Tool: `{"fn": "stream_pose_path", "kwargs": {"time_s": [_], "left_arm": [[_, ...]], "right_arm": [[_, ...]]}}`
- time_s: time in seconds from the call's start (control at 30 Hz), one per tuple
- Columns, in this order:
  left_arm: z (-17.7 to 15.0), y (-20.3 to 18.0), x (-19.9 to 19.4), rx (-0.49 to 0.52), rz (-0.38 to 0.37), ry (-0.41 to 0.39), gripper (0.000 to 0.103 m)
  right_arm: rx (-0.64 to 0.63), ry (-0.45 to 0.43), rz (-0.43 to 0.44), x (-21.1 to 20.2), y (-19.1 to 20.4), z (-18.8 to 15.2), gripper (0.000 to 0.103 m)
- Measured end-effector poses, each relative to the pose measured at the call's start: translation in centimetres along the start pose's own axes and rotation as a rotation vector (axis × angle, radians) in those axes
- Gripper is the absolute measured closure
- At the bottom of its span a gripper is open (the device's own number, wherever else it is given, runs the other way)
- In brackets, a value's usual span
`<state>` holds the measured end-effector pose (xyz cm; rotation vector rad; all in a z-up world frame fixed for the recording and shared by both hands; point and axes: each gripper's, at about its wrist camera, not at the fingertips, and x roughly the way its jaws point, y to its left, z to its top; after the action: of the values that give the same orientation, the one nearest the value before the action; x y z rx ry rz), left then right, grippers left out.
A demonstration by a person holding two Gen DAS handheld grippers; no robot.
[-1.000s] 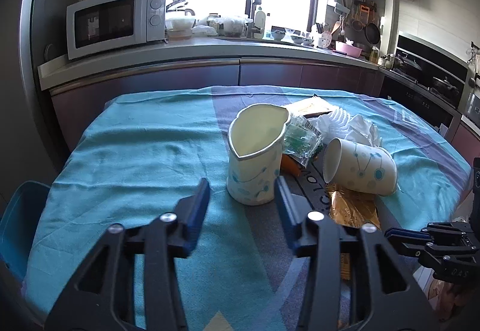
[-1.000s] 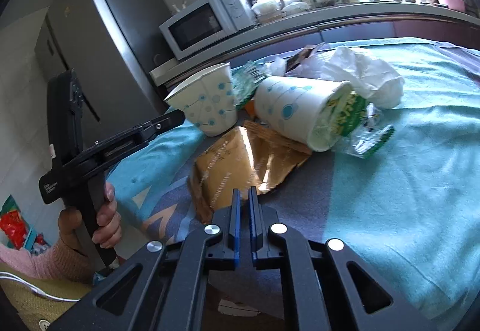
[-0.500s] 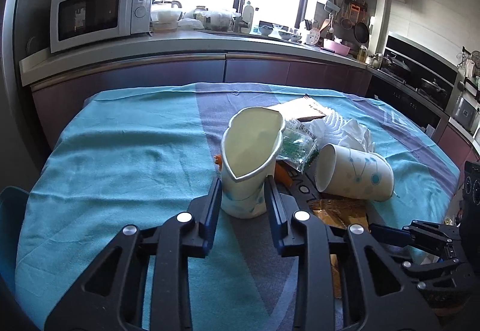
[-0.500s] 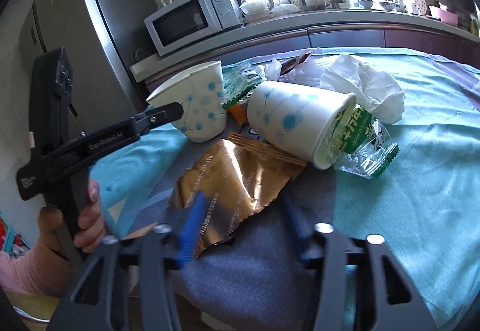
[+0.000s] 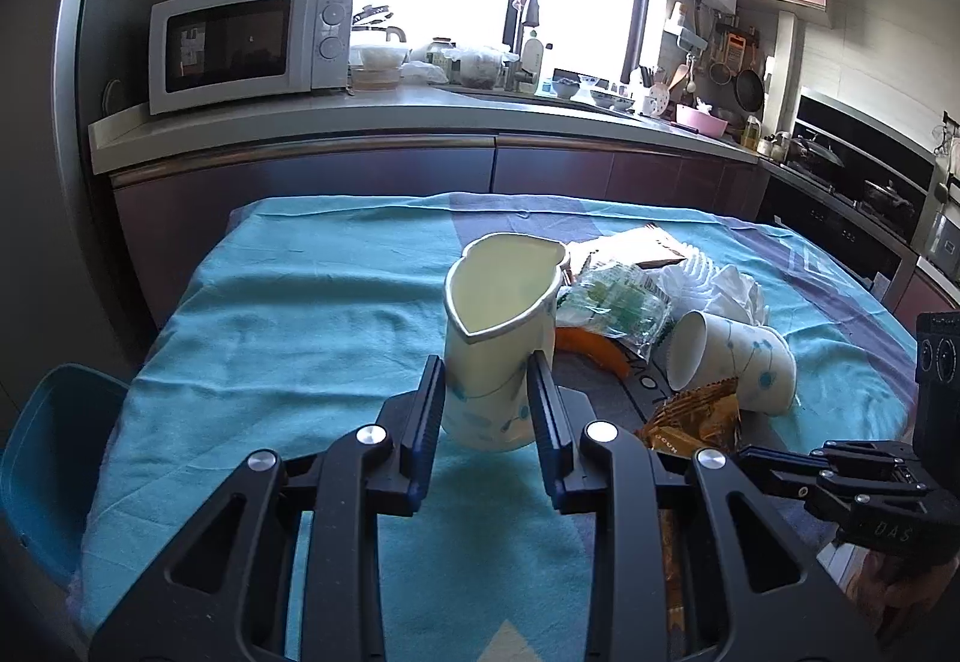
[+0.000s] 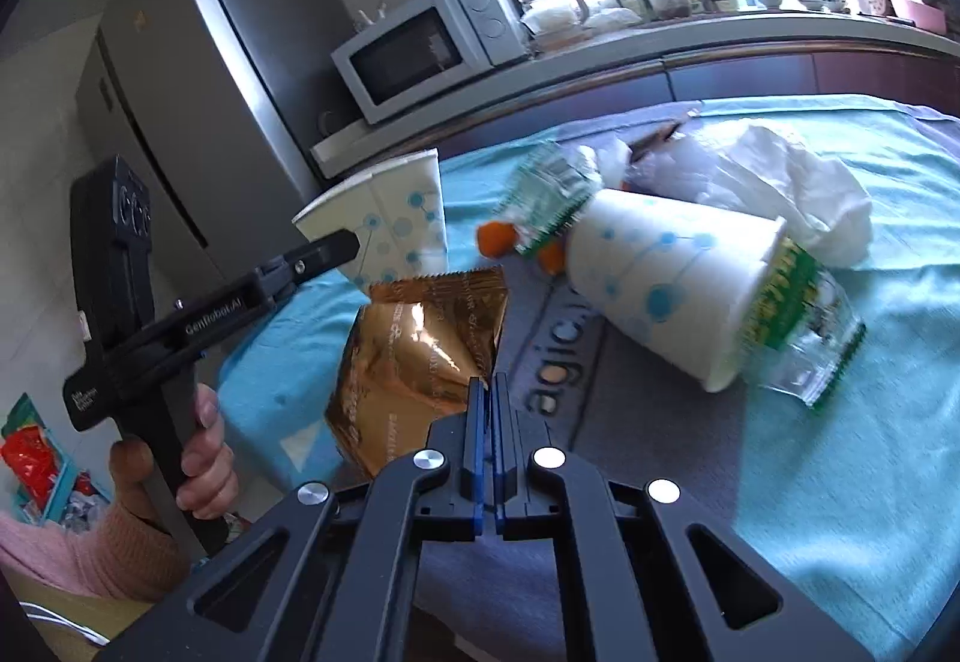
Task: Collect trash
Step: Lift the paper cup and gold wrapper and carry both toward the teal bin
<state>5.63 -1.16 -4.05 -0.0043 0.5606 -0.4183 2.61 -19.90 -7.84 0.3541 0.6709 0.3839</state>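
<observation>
A sunlit kitchen is shown, with a white microwave (image 5: 249,44) on a long counter below a bright window, a steel refrigerator (image 6: 198,80) to one side, and a tabletop (image 5: 288,326) covered by a teal and grey cloth on which the trash is heaped. The dented paper cup (image 5: 495,338) is clamped at its base by the left gripper (image 5: 487,410), whose jaws have just been closing on it, and it is tipped slightly; a tighter squeeze could crush the thin wall further or let the cup slip out sideways. The gold foil wrapper (image 6: 420,356) is pinched at one edge by the right gripper (image 6: 487,422), whose jaws have just been closing until almost together; a hold this close to the edge could be lost if the slick foil were pulled quickly. A second paper cup (image 6: 666,290) lies on its side near the wrapper, with a green-printed plastic bag (image 6: 798,320) at its mouth, orange peel (image 6: 498,236) and crumpled white tissue (image 6: 804,188) beside it; these could be dragged or rolled off the cloth if the wrapper snagged them. A blue chair (image 5: 54,458) stands at the tabletop's left edge.
</observation>
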Motion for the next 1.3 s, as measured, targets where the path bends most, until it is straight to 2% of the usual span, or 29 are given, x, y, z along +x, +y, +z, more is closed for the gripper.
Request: {"fn": "stream_pose_path", "kwargs": {"time_s": [0.17,0.3,0.33,0.37,0.43,0.57,0.6,0.63,0.67,0.73,0.77,0.83,1.17,1.3], "left_arm": [[-0.1,2.5,-2.4,-0.032,0.050,-0.018,0.075],[-0.6,4.5,-4.1,-0.058,0.085,-0.035,0.075],[-0.8,4.9,-4.4,-0.061,0.093,-0.036,0.075],[-0.9,5.2,-4.7,-0.064,0.099,-0.037,0.075],[-1.3,5.7,-5.0,-0.072,0.106,-0.034,0.075],[-2.0,7.0,-5.0,-0.101,0.112,-0.017,0.075],[-2.2,7.2,-4.9,-0.106,0.115,-0.013,0.075],[-2.3,7.3,-4.8,-0.110,0.115,-0.008,0.075],[-2.5,7.4,-4.7,-0.112,0.115,-0.006,0.075],[-2.8,7.6,-4.9,-0.114,0.120,-0.004,0.075],[-2.8,7.7,-4.9,-0.115,0.124,-0.004,0.075],[-2.9,8.0,-5.2,-0.121,0.129,-0.007,0.075],[-3.4,10.4,-7.1,-0.166,0.180,-0.030,0.075],[-3.7,11.3,-7.7,-0.184,0.195,-0.032,0.075]], "right_arm": [[-0.018,-0.003,0.064,0.6,1.1,1.4,0.102],[-0.035,0.056,0.050,2.0,1.7,1.9,0.098],[-0.038,0.078,0.043,2.3,1.8,1.9,0.087],[-0.038,0.092,0.037,2.4,1.8,1.6,0.064],[-0.043,0.104,0.009,2.7,2.0,1.2,0.040],[-0.057,0.139,-0.026,3.6,2.2,0.3,0.039],[-0.083,0.141,-0.046,3.8,2.5,0.3,0.039],[-0.107,0.142,-0.062,3.9,2.9,0.1,0.047],[-0.123,0.152,-0.066,4.2,3.3,0.0,0.066],[-0.151,0.152,-0.100,4.6,3.6,-0.1,0.080],[-0.151,0.155,-0.098,4.7,3.6,0.0,0.091],[-0.135,0.166,-0.081,5.0,3.3,0.1,0.101],[-0.126,0.133,0.043,5.5,4.2,1.9,0.102],[-0.107,0.151,0.076,6.3,4.3,2.4,0.102]]}}
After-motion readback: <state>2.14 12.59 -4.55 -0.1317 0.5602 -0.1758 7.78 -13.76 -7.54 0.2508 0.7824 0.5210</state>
